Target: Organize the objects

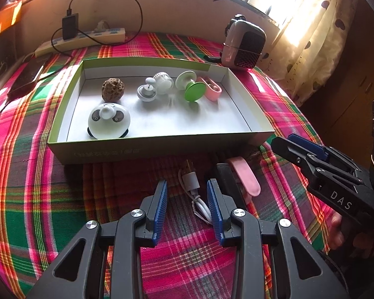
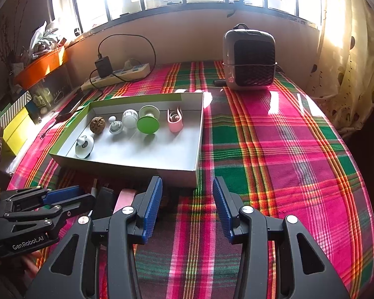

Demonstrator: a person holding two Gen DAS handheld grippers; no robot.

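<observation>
A shallow white box with a green rim [image 1: 67, 92] [image 2: 198, 134] sits on the plaid cloth. It holds a panda toy [image 1: 109, 120] [image 2: 84, 146], a brown walnut [image 1: 113, 88] [image 2: 97, 124], a small white knob piece [image 1: 147, 92], a white cap [image 1: 163, 82], a green-and-white suction piece [image 1: 194, 91] [image 2: 148, 122] and a pink clip [image 1: 210, 88] [image 2: 175, 120]. In front of the box lie a white USB cable [image 1: 192, 182], a black item [image 1: 227, 179] and a pink item [image 1: 246, 177] [image 2: 123, 199]. My left gripper [image 1: 187, 189] is open over the cable. My right gripper [image 2: 187, 189] is open and empty over the cloth.
A small heater [image 1: 244, 46] [image 2: 249, 59] stands at the back right. A power strip with a black charger [image 1: 87, 36] [image 2: 117, 73] lies along the back wall. A dark phone [image 1: 25, 82] lies left of the box. Curtains hang at right; shelves with clutter stand at left.
</observation>
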